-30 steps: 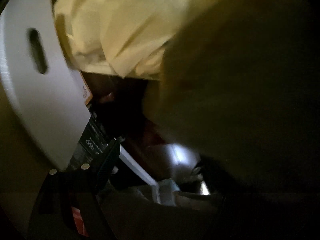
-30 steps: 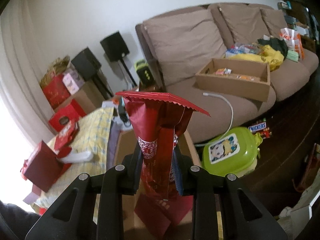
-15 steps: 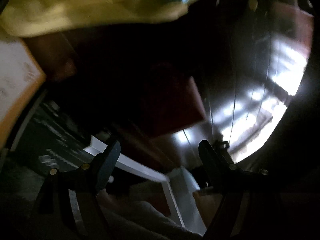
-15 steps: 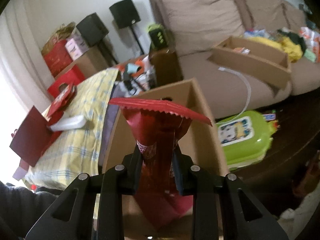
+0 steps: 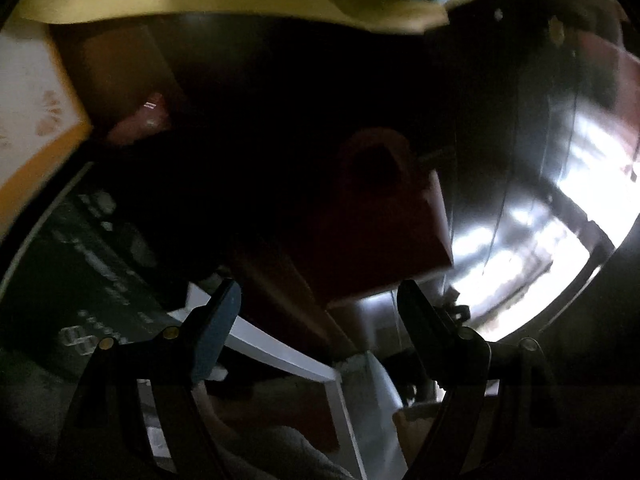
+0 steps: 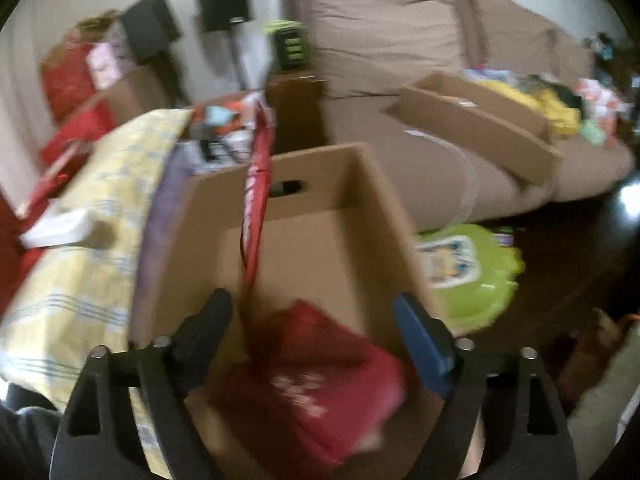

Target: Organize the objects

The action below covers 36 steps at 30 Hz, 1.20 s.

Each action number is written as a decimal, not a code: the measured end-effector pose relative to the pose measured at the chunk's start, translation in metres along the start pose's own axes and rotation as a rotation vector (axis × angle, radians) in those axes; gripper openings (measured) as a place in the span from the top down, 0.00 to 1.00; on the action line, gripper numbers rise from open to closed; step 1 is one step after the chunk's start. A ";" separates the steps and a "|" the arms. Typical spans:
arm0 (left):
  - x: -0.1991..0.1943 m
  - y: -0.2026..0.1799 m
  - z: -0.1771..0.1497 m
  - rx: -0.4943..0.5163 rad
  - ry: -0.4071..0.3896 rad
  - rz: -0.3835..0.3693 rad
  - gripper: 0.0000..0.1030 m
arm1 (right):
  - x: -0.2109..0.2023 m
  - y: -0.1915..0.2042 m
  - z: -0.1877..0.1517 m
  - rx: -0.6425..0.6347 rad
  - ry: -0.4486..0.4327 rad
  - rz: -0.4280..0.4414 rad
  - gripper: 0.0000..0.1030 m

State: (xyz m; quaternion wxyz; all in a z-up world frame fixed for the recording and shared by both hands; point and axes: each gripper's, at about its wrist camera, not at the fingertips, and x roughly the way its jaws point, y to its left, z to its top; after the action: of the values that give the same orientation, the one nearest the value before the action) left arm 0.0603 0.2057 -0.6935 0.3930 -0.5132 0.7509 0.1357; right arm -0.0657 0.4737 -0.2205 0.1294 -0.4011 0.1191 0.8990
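One red packet (image 6: 304, 380) now lies in our cardboard box (image 6: 384, 216), at 6 o'clock; our right gripper (image 6: 312, 320) has just opened wide around it. Our left gripper (image 5: 320, 312), wide and empty, points at a red bag (image 5: 384, 220) at 12 o'clock; much clutter remains.

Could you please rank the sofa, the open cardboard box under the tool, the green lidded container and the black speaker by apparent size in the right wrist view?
1. Sofa
2. Cardboard box, enlarged by nearness
3. Green container
4. Black speaker, farthest away
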 end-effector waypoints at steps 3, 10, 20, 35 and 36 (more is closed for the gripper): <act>0.017 -0.016 0.003 0.064 0.037 0.011 0.23 | -0.013 -0.019 -0.005 0.073 0.009 -0.122 0.10; 0.053 -0.038 0.010 0.209 0.120 0.188 0.10 | -0.047 -0.013 0.003 0.035 -0.067 -0.141 0.10; 0.055 -0.037 0.020 0.239 0.094 0.070 0.19 | -0.031 -0.017 -0.002 0.094 0.006 -0.060 0.10; 0.016 -0.008 0.047 0.069 -0.076 -0.075 0.99 | -0.036 -0.019 -0.003 0.128 0.003 -0.022 0.13; 0.016 -0.004 0.048 0.041 -0.072 -0.073 0.99 | -0.038 -0.018 -0.003 0.128 -0.002 -0.015 0.13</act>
State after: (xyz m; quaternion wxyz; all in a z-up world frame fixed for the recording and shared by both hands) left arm 0.0828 0.2226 -0.7361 0.4348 -0.5269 0.7197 0.1241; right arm -0.0335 0.4848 -0.1963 0.1615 -0.3918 0.1732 0.8890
